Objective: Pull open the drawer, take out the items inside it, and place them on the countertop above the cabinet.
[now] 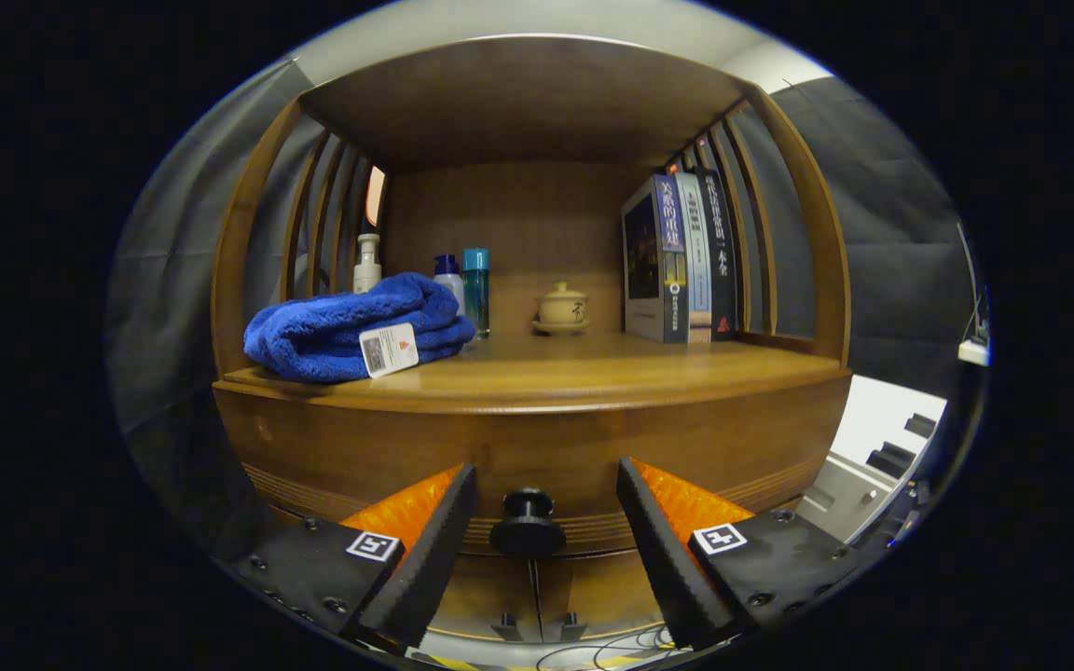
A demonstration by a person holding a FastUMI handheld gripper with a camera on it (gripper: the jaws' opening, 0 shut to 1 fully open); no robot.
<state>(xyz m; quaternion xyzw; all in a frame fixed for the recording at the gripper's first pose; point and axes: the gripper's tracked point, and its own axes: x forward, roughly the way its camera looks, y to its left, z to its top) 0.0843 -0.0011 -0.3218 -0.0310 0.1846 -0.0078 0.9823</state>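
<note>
The wooden cabinet's drawer front [537, 447] faces me, closed, with a black round knob [528, 527] low in its middle. My gripper [544, 522] is open, its two black and orange fingers standing either side of the knob without touching it. Above the drawer runs the countertop [593, 368]. A folded blue towel [355, 328] with a white tag lies at its left end. The drawer's contents are hidden.
At the back of the countertop stand a white pump bottle [367, 264], two small bottles [464, 284], a lidded ceramic cup on a saucer [562, 308] and upright books [681, 256] at the right. Slatted wooden sides and a top board enclose the shelf. Cables lie on the floor below.
</note>
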